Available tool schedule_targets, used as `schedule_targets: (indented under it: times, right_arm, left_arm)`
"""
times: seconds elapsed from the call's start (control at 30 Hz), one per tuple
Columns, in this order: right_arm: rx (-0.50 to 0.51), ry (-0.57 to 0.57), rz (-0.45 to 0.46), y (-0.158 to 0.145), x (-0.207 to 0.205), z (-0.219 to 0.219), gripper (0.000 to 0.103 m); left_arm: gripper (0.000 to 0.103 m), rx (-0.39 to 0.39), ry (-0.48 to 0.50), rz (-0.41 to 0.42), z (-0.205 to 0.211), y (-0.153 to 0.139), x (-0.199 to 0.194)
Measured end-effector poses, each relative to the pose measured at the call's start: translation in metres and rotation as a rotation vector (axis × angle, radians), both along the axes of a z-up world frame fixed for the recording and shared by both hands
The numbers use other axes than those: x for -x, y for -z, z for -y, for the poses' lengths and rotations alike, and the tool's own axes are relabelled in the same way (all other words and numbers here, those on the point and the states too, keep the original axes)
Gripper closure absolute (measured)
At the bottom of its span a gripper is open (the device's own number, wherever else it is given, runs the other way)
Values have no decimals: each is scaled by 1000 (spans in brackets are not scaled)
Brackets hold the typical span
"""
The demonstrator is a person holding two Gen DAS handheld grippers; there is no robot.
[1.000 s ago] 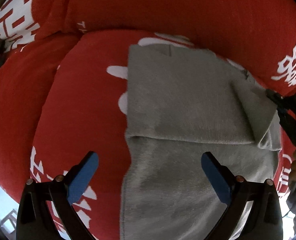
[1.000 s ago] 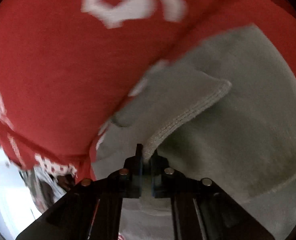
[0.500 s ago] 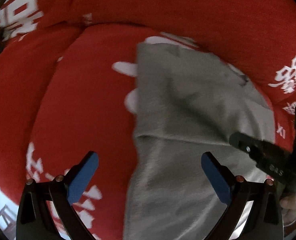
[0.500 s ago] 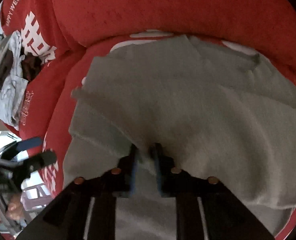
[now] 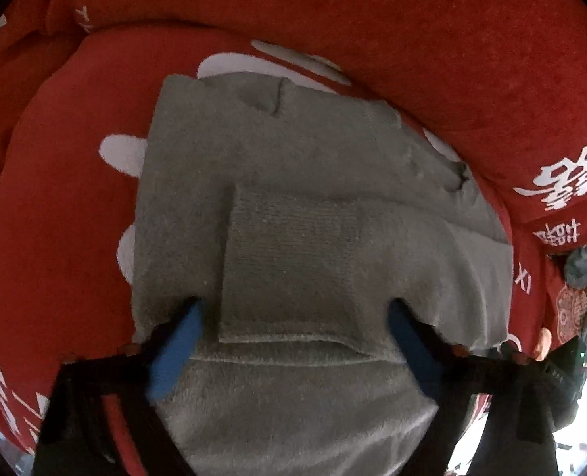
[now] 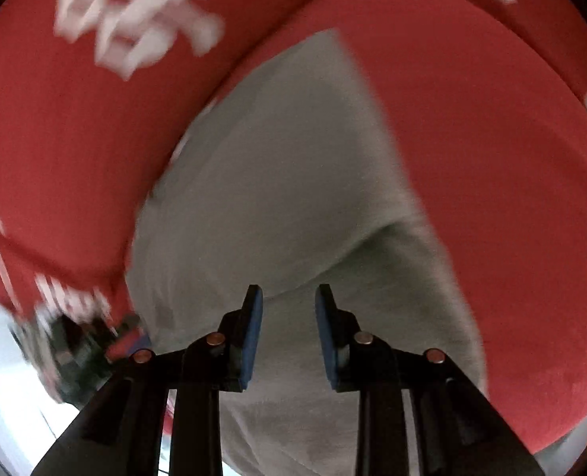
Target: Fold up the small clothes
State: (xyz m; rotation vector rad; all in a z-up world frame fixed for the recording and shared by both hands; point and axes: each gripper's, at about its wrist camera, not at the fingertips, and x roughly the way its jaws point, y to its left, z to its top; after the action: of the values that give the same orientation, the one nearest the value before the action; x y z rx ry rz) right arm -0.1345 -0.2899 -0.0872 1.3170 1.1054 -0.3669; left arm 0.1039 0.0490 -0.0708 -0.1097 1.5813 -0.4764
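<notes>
Grey garment (image 5: 293,206) folded on a red cushion (image 5: 432,39).
Left gripper (image 5: 293,317) fingertips, spread wide, hide under its fold; right gripper (image 6: 286,297) fingers apart, view blurred.

On the red sofa cover (image 5: 452,79) I see white Chinese characters (image 5: 563,182) right of the grey garment (image 5: 293,206), too distorted to read; my right view's print is blurred.
</notes>
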Motion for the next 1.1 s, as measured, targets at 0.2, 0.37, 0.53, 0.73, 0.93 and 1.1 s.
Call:
schedule_targets:
  times: [0.2, 0.37, 0.53, 0.73, 0.93, 1.1]
  right_arm:
    - [-92, 254, 100, 22, 18, 24, 97]
    - [-30, 238, 154, 7, 18, 39, 97]
    - [-135, 275, 151, 47, 37, 55, 97]
    - [-87, 134, 107, 26, 30, 47, 93]
    - [80, 62, 183, -29, 28, 57, 86]
    - [115, 15, 103, -8, 3, 95, 74]
  left_arm:
    - [92, -71, 54, 58, 8, -3, -2]
    - [92, -54, 84, 85, 16, -15, 13]
    - [92, -101, 113, 98, 26, -2, 24]
    - [92, -87, 127, 90, 15, -7, 16]
    - [92, -116, 156, 115, 22, -12, 16]
    - [92, -113, 126, 130, 21, -16, 10]
